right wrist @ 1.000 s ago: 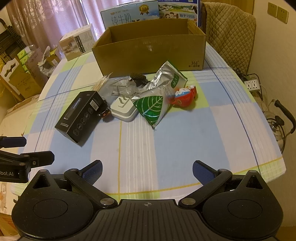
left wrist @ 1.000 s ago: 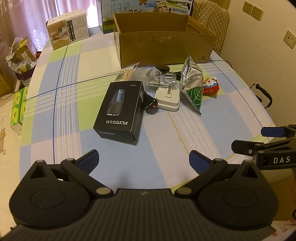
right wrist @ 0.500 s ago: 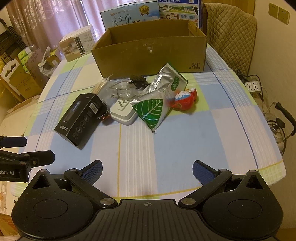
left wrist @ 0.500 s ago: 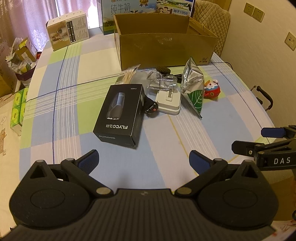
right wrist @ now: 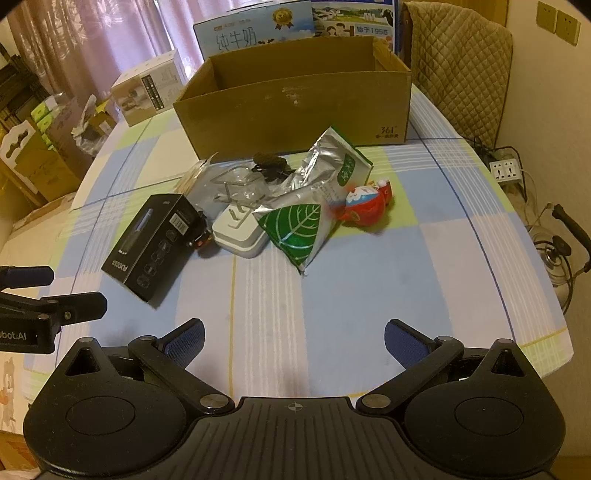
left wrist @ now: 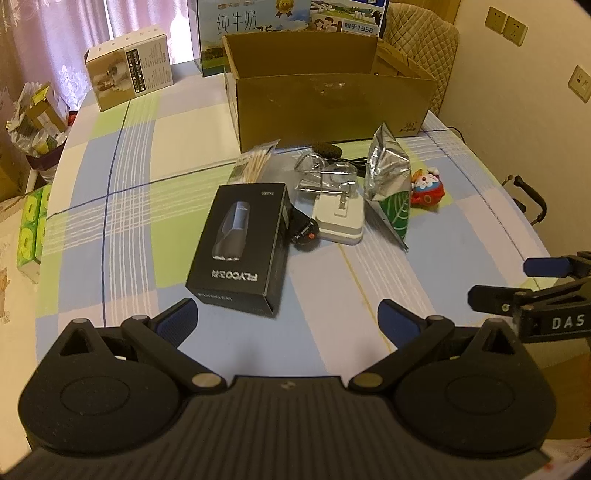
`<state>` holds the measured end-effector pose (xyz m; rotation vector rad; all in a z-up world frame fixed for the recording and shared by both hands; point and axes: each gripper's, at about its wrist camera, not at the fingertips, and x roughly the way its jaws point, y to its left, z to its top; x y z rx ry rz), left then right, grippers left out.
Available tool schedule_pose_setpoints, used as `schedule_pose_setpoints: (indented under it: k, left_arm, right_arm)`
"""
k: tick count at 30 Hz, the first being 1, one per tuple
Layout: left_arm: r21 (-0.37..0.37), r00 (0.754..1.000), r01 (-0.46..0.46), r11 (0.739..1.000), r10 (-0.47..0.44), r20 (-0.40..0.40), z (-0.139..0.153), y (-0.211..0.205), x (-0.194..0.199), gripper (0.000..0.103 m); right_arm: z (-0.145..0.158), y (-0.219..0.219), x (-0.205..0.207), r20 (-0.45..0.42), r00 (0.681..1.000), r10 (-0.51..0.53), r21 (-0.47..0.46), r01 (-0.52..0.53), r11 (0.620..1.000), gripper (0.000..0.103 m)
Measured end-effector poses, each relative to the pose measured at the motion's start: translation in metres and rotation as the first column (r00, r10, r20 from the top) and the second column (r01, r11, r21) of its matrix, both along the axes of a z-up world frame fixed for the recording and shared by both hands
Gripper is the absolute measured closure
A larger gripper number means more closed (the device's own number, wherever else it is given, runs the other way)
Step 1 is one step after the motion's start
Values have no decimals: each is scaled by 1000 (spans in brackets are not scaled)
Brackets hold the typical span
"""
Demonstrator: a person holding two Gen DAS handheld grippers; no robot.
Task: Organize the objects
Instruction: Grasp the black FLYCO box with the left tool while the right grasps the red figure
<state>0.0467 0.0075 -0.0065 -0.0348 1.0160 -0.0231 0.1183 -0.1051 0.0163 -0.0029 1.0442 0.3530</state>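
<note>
An open brown cardboard box (left wrist: 328, 99) (right wrist: 295, 110) stands at the far side of the checked table. In front of it lie a black FLYCO box (left wrist: 240, 243) (right wrist: 155, 243), a white charger plug (left wrist: 340, 218) (right wrist: 240, 232), a silver and green leaf pouch (left wrist: 389, 184) (right wrist: 306, 225), a red toy (left wrist: 426, 192) (right wrist: 365, 206), clear plastic packaging (left wrist: 325, 177) and a bag of cotton swabs (left wrist: 255, 162). My left gripper (left wrist: 288, 319) is open and empty, just short of the black box. My right gripper (right wrist: 293, 341) is open and empty, well short of the pouch.
A white product box (left wrist: 129, 75) and milk cartons (left wrist: 251, 29) stand at the back of the table. A quilted chair (right wrist: 458, 70) is behind the box. A power strip (right wrist: 508, 171) and cables lie on the floor to the right. Green tissue packs (left wrist: 31, 229) are at the left.
Both grippers have moved forward toward the pile of objects, which looks nearer and lower in both views. Both stay open and empty.
</note>
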Motion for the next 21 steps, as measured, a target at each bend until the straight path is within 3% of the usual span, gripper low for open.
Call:
schedule_pose_setpoints:
  k: [21]
  left_arm:
    - [27, 999, 33, 999, -32, -37, -48, 41, 75, 1]
  right_arm:
    - [-15, -49, 40, -14, 987, -161, 10, 161, 987, 2]
